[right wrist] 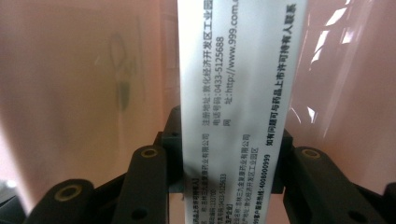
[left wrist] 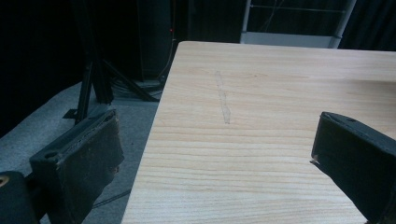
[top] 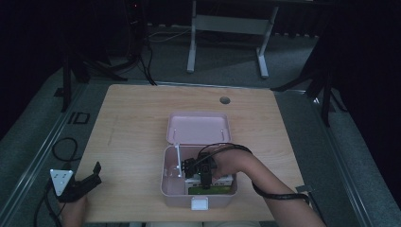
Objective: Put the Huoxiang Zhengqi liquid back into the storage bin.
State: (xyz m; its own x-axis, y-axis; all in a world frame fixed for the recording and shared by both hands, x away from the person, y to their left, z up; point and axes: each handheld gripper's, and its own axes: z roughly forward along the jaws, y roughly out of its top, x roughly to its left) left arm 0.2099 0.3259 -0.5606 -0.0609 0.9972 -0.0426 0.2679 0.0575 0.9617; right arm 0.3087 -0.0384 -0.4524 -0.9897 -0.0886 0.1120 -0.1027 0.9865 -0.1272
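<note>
Two grippers are seen at a pale wooden table (top: 137, 127). In the high view, the right gripper (top: 205, 182) is lowered into an open pink box (top: 170, 189) near the table's front edge, its jaws pointing down among the contents. The box's lid (top: 198, 127) is folded back flat on the table behind it, and a white latch (top: 199, 204) sticks out from the front wall. A white divider (top: 178, 158) is seen inside the box toward its left side, and a green packet (top: 213, 189) lies against the front wall, just beside the gripper's tip.

In the right gripper view, a white carton (right wrist: 238, 93) printed with black text is clamped between the two black jaws — the pads are pressed on both of its long sides, and the carton is held on edge, running away from the camera. Pink box wall is seen close on either side of it, so the carton is held within the box.

The left gripper (top: 87, 182) is held at the table's front left corner, well apart from the box. In the left gripper view its jaws are spread wide with nothing between them — bare tabletop is seen in the gap.
</note>
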